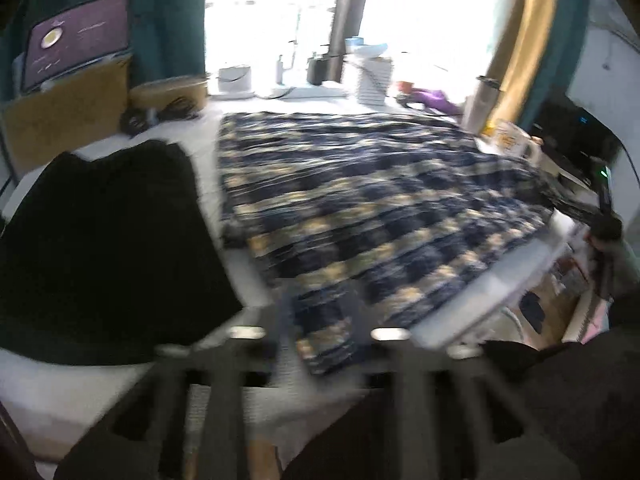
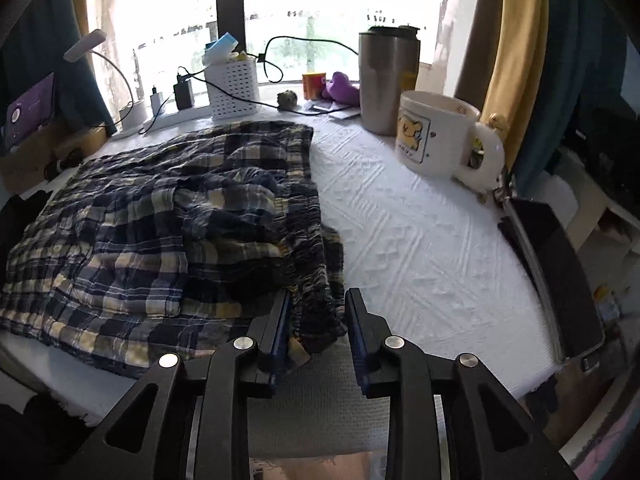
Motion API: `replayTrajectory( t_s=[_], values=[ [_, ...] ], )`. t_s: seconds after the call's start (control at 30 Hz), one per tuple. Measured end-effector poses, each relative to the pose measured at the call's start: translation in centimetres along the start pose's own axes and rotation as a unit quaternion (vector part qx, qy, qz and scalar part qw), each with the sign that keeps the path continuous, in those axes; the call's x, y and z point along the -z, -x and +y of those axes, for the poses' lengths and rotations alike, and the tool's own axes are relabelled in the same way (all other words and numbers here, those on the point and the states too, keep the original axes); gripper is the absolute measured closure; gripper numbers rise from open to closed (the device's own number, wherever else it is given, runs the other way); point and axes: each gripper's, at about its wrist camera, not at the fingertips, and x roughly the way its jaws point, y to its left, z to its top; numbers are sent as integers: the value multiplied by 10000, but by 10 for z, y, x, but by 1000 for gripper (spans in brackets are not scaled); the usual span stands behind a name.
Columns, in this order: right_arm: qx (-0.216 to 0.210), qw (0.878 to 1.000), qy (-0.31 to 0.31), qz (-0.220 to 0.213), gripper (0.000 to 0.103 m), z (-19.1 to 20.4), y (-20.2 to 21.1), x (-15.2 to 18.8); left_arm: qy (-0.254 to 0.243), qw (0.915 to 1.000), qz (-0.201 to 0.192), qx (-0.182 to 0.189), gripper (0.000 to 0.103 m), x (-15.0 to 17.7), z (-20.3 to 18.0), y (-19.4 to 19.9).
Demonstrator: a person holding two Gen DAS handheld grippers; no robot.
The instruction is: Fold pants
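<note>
The plaid pants (image 2: 160, 224), navy, cream and yellow, lie spread on the white textured table cover (image 2: 420, 240). In the blurred left wrist view they (image 1: 380, 200) fill the middle of the table. My left gripper (image 1: 320, 328) has a corner of the pants between its fingers near the front edge; its jaws look closed on the cloth. My right gripper (image 2: 318, 320) is open at the pants' near right corner, the bunched waistband between its fingers without being pinched.
A black garment (image 1: 100, 248) lies left of the pants. A cream mug (image 2: 440, 136) and steel tumblers (image 2: 388, 80) stand at the right. A white basket (image 2: 234, 88), chargers and cables line the windowsill. A dark tablet (image 2: 560, 272) lies at the table's right edge.
</note>
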Motion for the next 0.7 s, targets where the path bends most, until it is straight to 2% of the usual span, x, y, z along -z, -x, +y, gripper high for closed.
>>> replayTrajectory(
  t_s=[0.03, 0.07, 0.13, 0.2, 0.33, 0.4, 0.7],
  values=[
    [63, 10000, 30, -53, 60, 0, 4, -1, -56, 10000, 6, 69, 37, 2, -5, 0],
    [125, 9998, 65, -120, 47, 0, 9, -1, -133, 9998, 49, 136, 36, 4, -11, -2],
    [173, 9995, 109, -254, 35, 0, 19, 0, -313, 9990, 256, 213, 36, 9, -21, -8],
    [193, 9992, 110, -322, 35, -2, 27, 2, -547, 9973, 471, 147, 36, 16, -32, -19],
    [241, 9993, 89, -287, 35, -8, 32, 12, -1002, 9919, 714, -314, 36, 25, -44, -32],
    [240, 9994, 74, -227, 35, -9, 30, 16, -1194, 9896, 636, -485, 35, 24, -48, -35],
    [297, 9989, 291, -217, 35, -2, 26, 24, -1276, 9871, 383, -890, 34, 8, -45, -54]
  ],
)
